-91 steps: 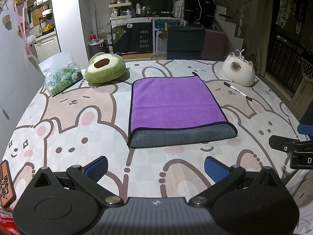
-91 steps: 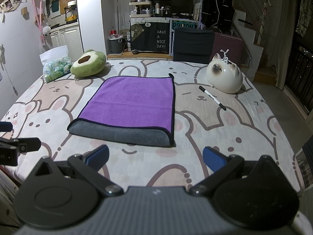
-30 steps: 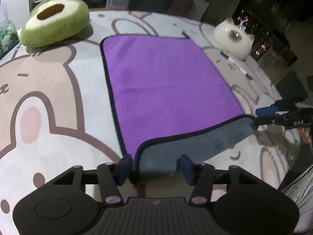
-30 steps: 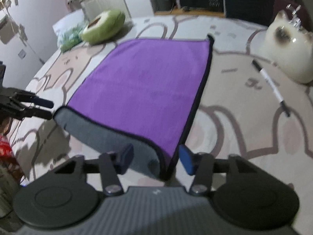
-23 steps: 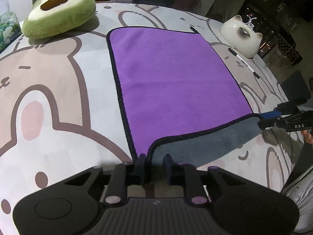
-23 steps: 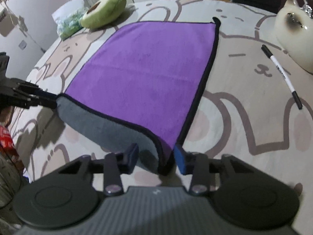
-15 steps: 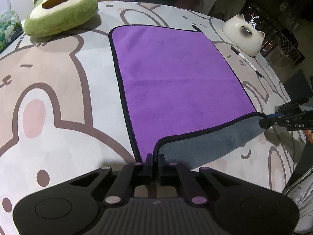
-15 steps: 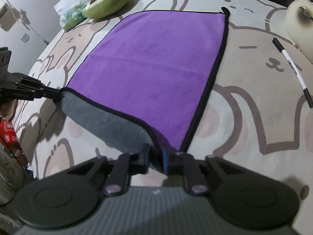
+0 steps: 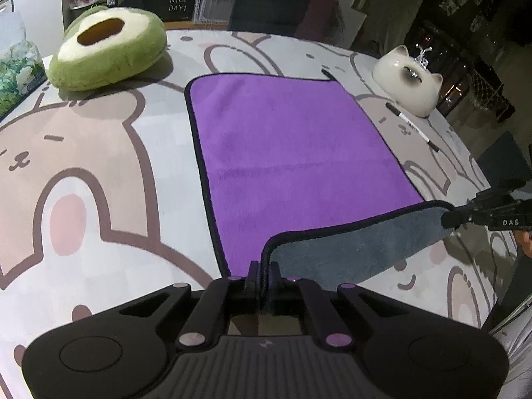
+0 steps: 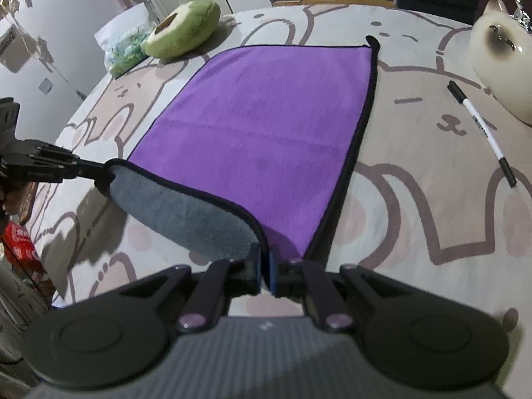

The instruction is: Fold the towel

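While the towel [image 9: 292, 153] lies purple side up on the bunny-print surface [image 9: 99, 173], its near edge is lifted, grey underside showing; the left gripper [image 9: 262, 274] is clamped on the near left corner; the right gripper [image 10: 263, 271] is clamped on the near right corner; a pen [image 10: 482, 129] lies beside the towel.

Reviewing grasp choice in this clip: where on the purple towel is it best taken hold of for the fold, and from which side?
At the two near corners, coming in from the near edge. The towel lies flat, and its near hem is lifted, grey underside showing. The left gripper and right gripper are each shut on one of those corners, so the edge can be carried toward the far hem.
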`<state>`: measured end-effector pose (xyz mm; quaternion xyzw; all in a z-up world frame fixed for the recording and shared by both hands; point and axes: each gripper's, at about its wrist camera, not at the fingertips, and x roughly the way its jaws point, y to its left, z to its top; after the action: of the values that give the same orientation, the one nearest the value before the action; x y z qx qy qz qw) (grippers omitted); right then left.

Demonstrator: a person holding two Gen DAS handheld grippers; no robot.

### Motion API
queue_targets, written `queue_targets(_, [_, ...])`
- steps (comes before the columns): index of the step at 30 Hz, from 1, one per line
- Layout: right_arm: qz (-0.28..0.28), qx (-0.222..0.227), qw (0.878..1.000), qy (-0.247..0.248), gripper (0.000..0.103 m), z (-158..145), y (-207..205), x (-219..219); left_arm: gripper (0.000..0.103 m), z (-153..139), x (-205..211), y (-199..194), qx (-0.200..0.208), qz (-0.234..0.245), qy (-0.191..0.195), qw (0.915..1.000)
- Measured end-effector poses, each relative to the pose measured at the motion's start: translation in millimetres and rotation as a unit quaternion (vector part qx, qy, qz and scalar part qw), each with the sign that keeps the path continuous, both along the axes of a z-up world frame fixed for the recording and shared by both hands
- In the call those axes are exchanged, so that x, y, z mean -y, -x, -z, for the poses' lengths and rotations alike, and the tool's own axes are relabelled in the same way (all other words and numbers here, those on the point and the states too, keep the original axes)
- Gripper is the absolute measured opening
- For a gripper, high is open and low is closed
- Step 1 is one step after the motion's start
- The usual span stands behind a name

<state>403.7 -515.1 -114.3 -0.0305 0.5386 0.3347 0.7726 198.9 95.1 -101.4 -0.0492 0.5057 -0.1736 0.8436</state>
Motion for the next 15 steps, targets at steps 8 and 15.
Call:
queue_targets(8, [0.013,0.001,1.000,-0.011,0.006,-2,-7,0,0.004,-11,2,-11,0.018,-0.006,0.013,0.9997])
queue_targets(15, [0.039,0.009,0.999,-0.030,0.006,-9,-28,-2,0.004,-13,-4,-35,0.029,-0.025,0.027,0.9989])
